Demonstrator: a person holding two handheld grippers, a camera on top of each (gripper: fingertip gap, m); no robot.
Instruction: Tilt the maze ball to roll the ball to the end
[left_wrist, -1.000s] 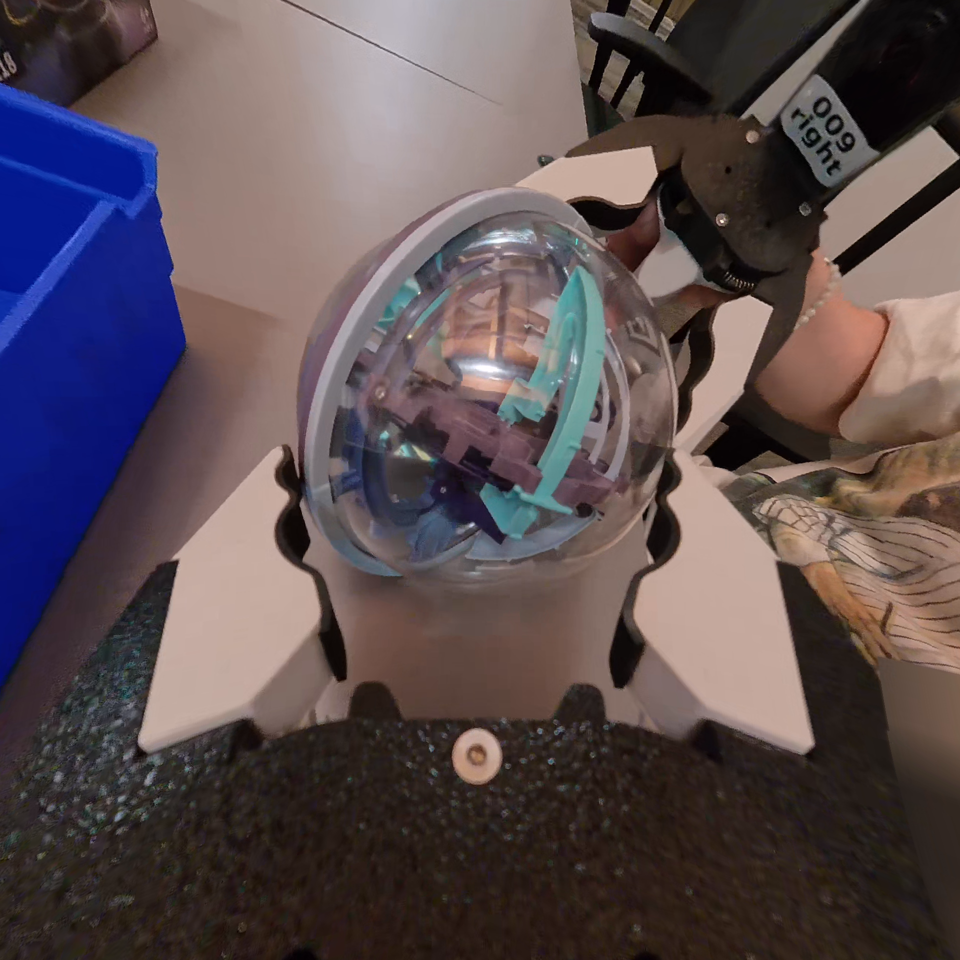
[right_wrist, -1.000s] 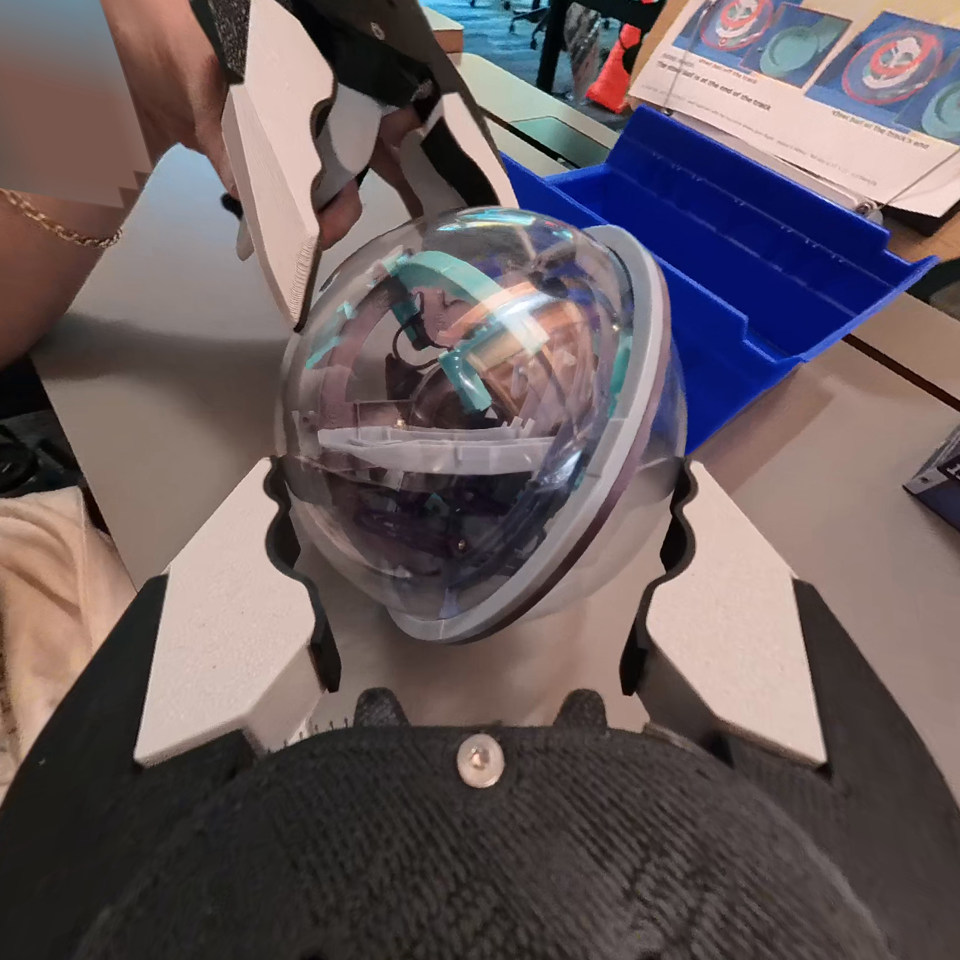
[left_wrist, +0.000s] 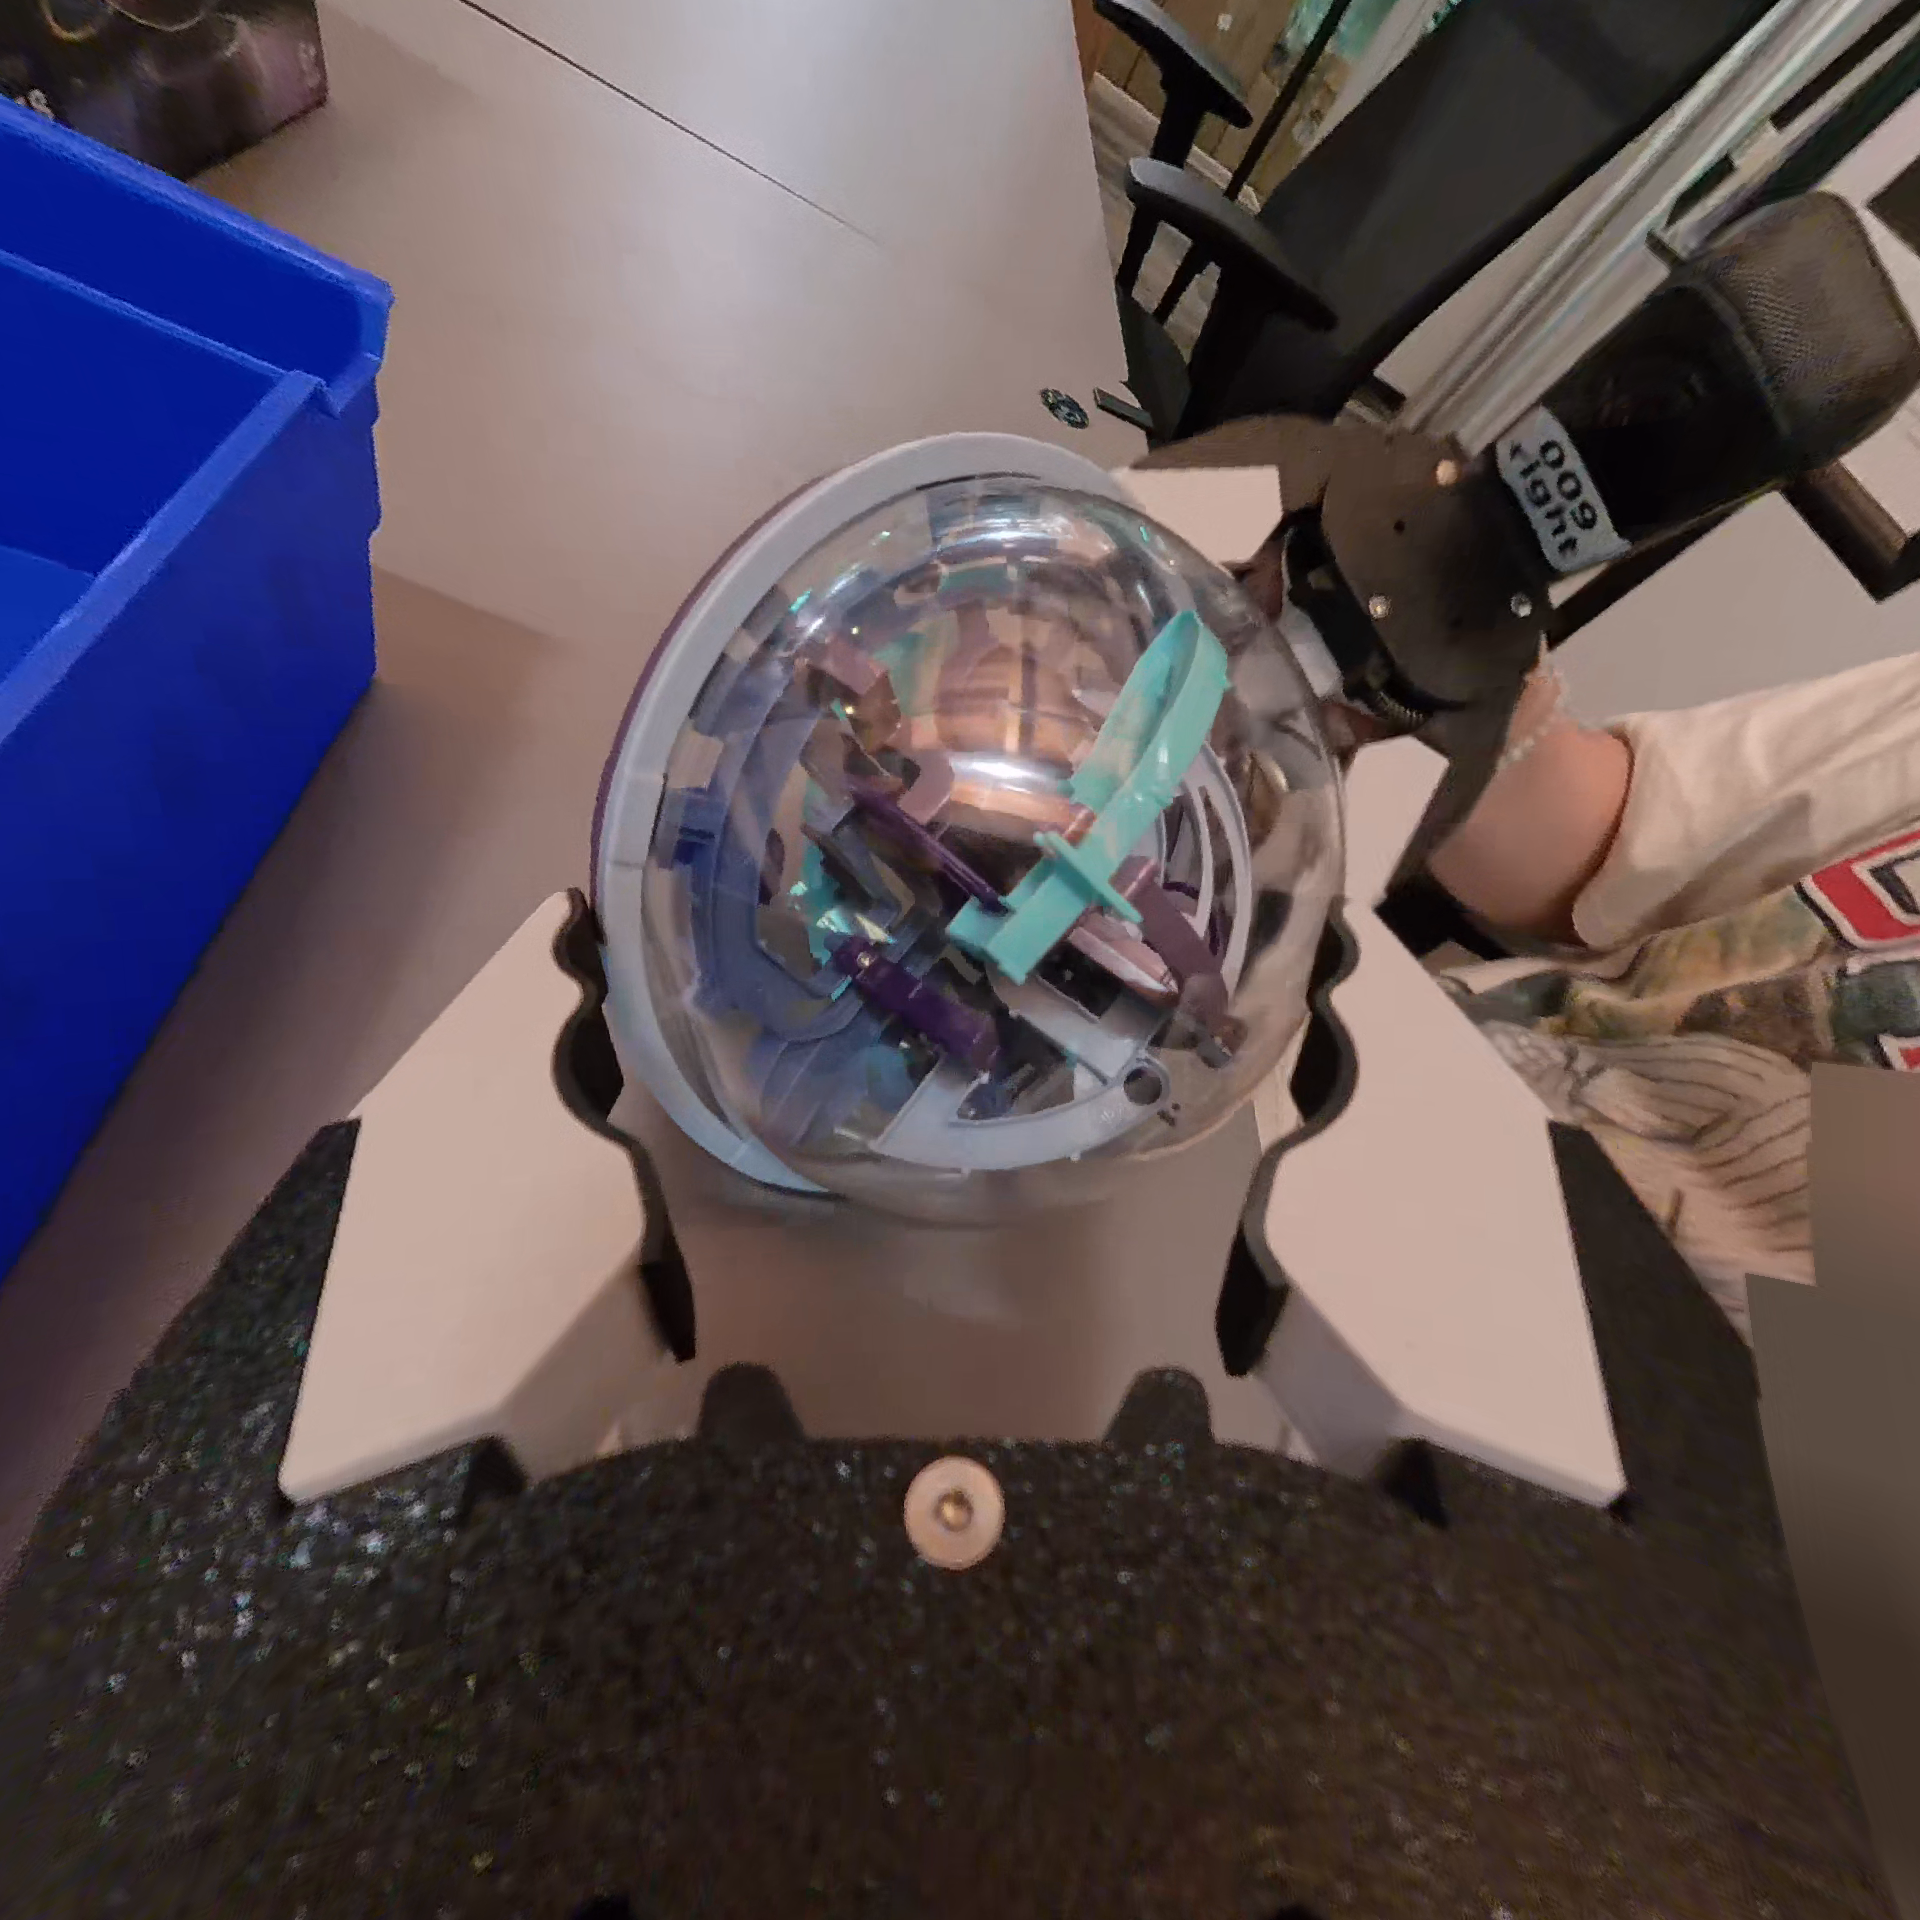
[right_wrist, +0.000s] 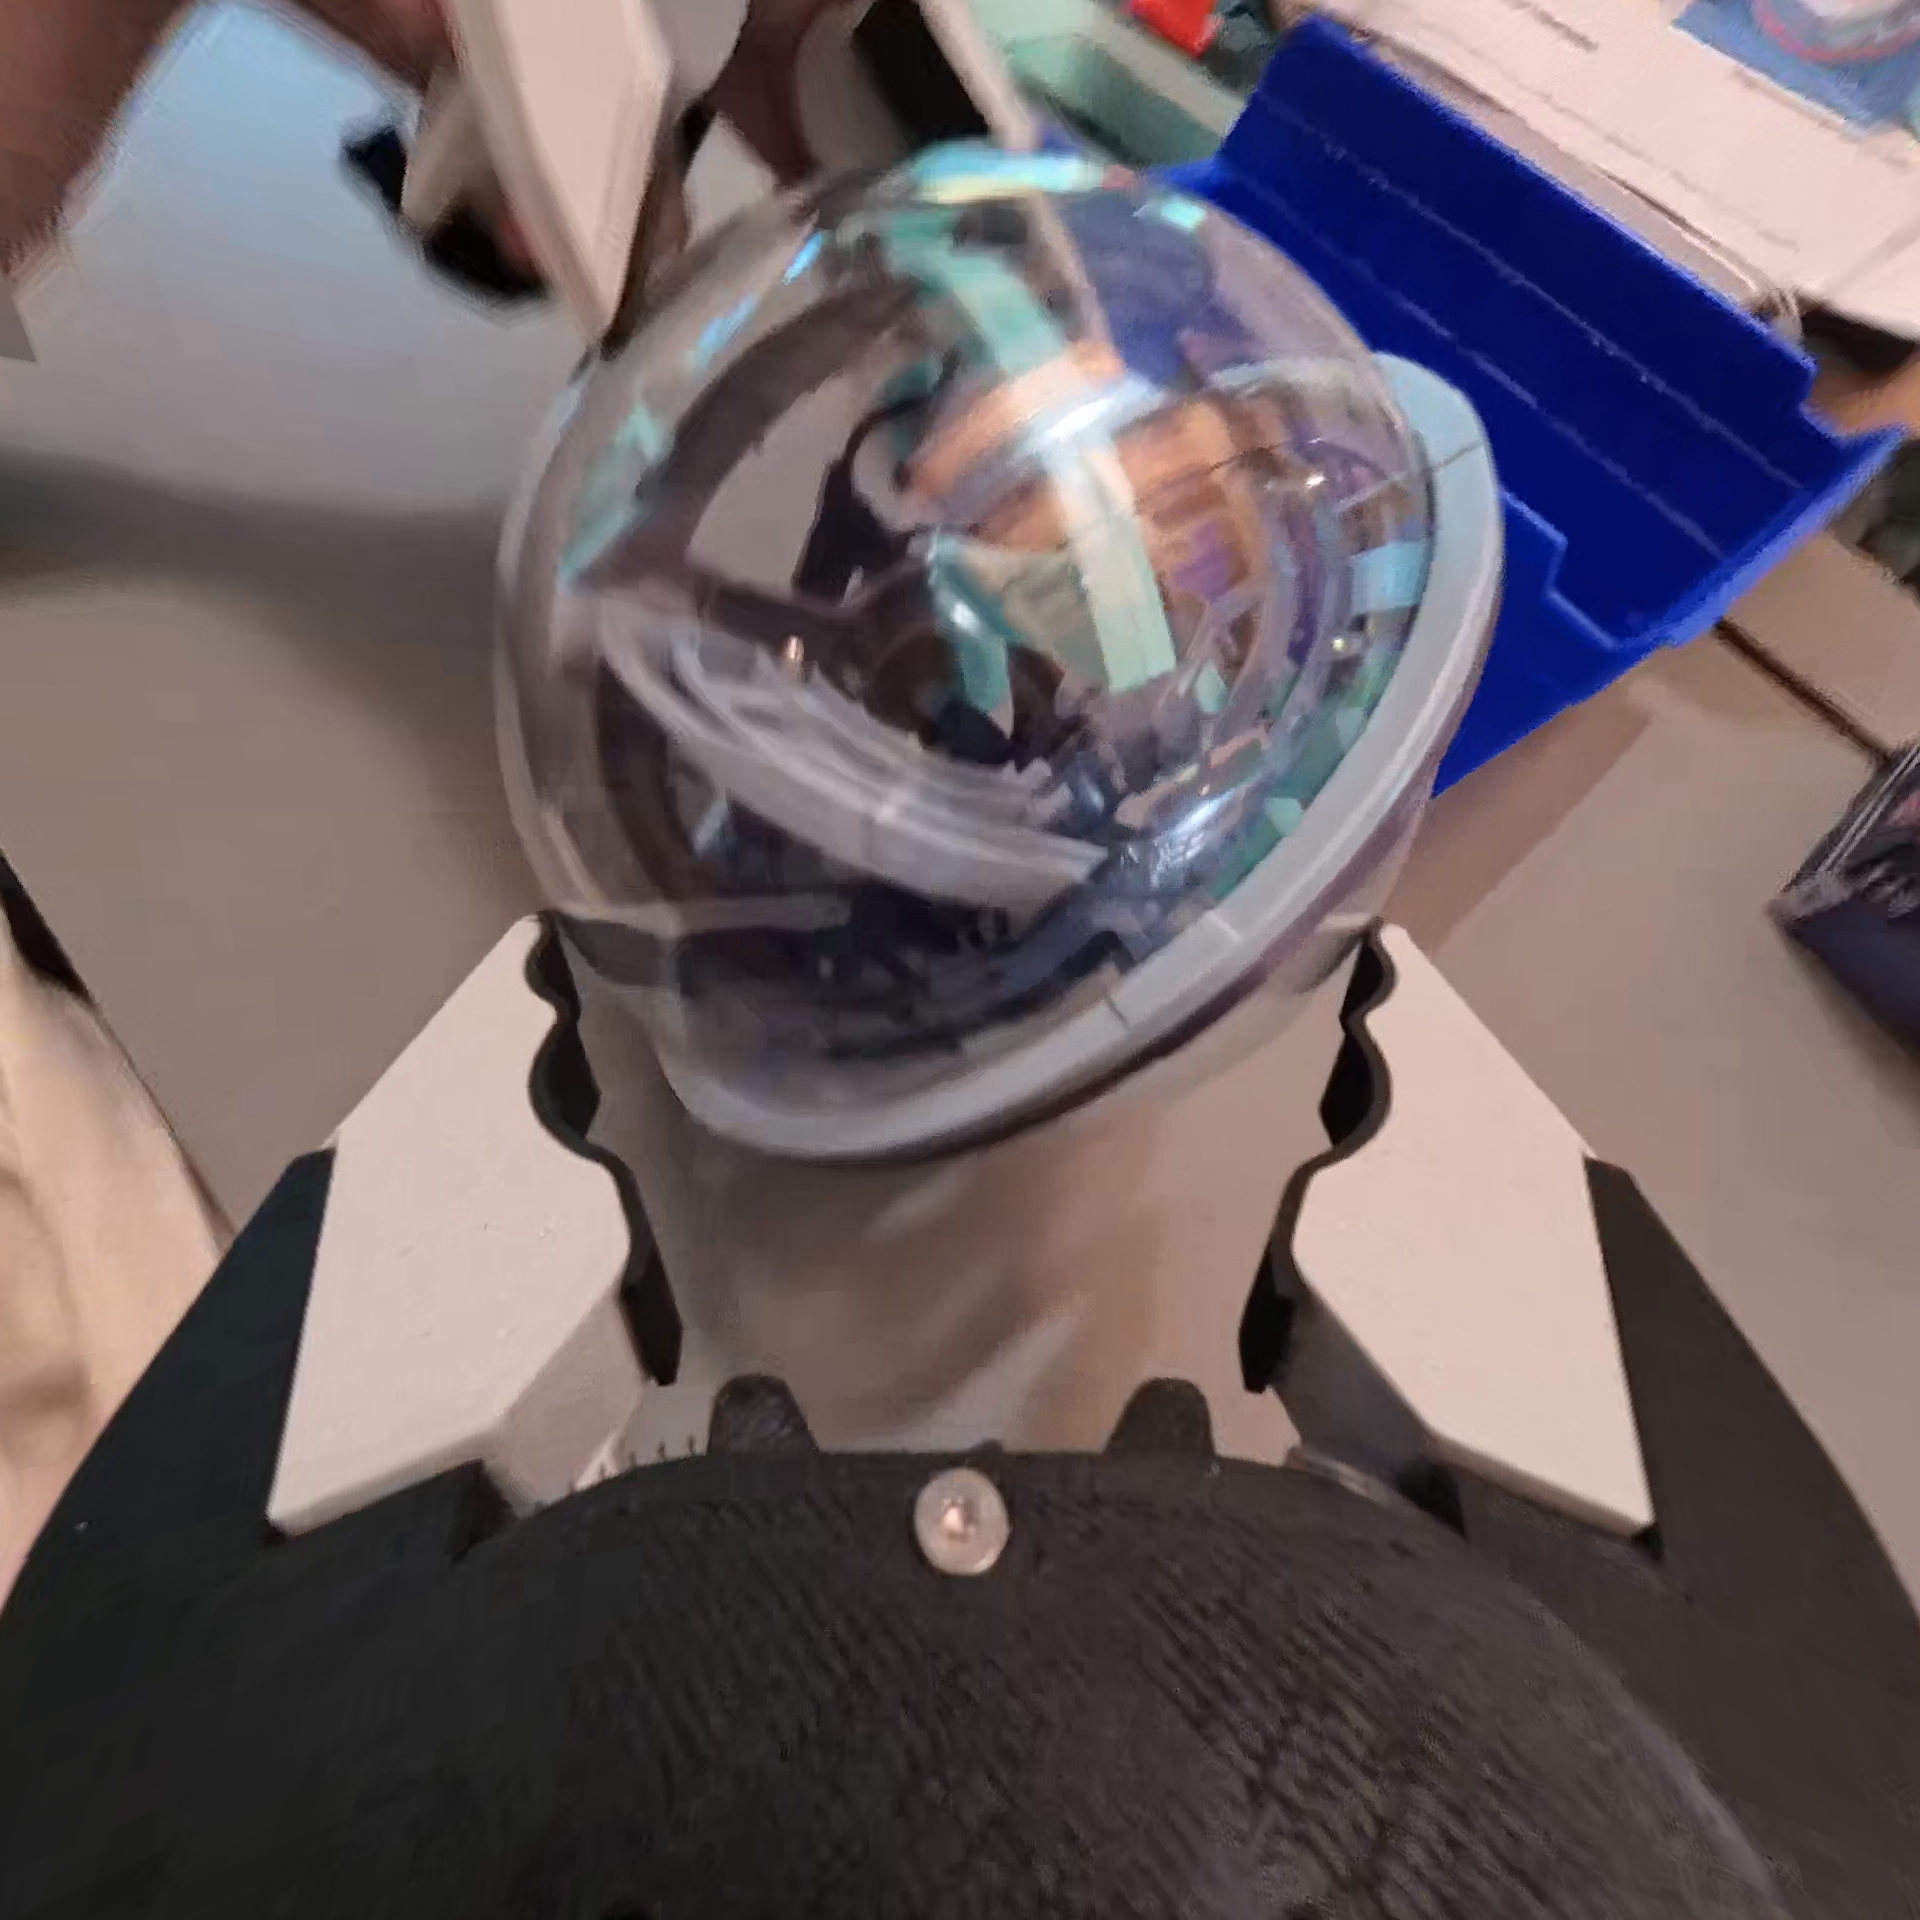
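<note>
Grippers first: your left gripper (left_wrist: 961, 935) is spread wide and clamped on the maze ball (left_wrist: 966, 821), both dark pads (left_wrist: 582, 997) bearing on its clear shell. Your right gripper (right_wrist: 956, 966) grips the same maze ball from the opposite side, though that view is blurred. Ball is held above the table (left_wrist: 623, 312), grey seam ring (left_wrist: 675, 665) tilted. Blue bin (left_wrist: 177, 520) stands nearby.

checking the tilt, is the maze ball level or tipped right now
Tipped. The maze ball has its grey seam ring running steeply slanted, not level, in both wrist views, with the clear dome facing each camera.
</note>
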